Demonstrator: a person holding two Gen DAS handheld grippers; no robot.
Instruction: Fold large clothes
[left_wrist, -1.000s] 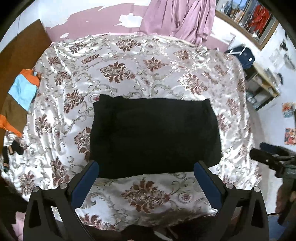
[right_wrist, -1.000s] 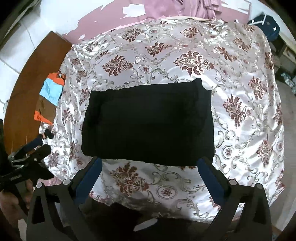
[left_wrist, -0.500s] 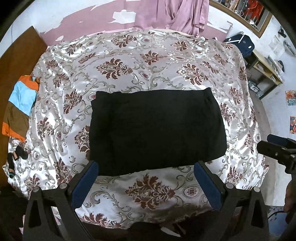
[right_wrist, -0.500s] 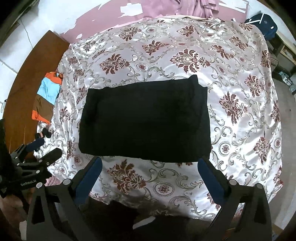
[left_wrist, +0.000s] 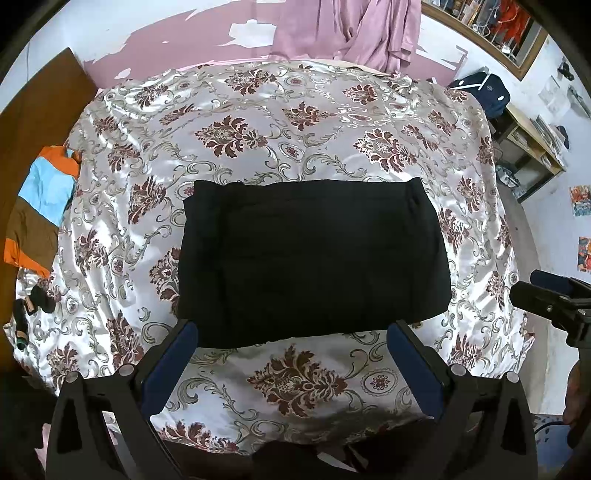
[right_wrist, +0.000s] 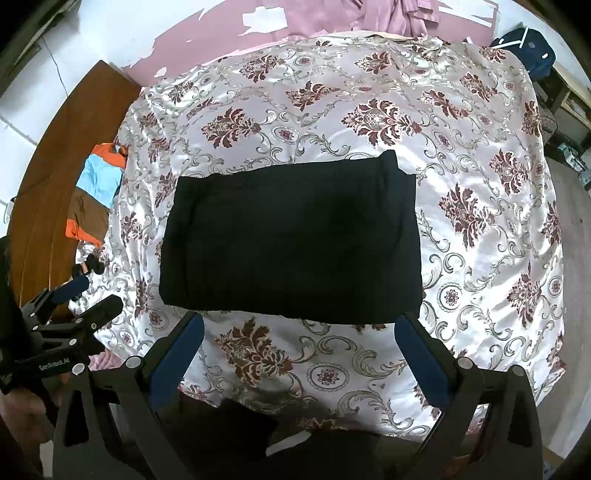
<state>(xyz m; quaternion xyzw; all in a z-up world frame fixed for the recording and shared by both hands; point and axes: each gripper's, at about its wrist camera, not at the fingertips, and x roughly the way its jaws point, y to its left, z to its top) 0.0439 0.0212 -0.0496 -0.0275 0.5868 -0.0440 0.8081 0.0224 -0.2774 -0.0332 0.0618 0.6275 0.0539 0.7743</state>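
Observation:
A black garment (left_wrist: 314, 258) (right_wrist: 291, 240) lies folded into a flat rectangle in the middle of a bed with a shiny floral cover (left_wrist: 295, 122) (right_wrist: 480, 184). My left gripper (left_wrist: 291, 328) hangs open well above the bed's near side, nothing between its blue-padded fingers. My right gripper (right_wrist: 299, 325) is likewise open and empty, high over the near edge. Each gripper also shows at the side of the other's view: the right gripper (left_wrist: 546, 295) at the right edge, the left gripper (right_wrist: 81, 299) at the left edge.
A brown wooden headboard (left_wrist: 33, 122) runs along the bed's left side, with an orange, blue and brown cloth (left_wrist: 40, 206) draped by it. Purple cloth (left_wrist: 354, 33) hangs on the far wall. A dark blue bag (left_wrist: 480, 92) and shelves (left_wrist: 532, 147) stand at the right.
Both grippers have pulled back and risen from the bed, so the folded black garment looks smaller and farther off. The garment itself has not moved.

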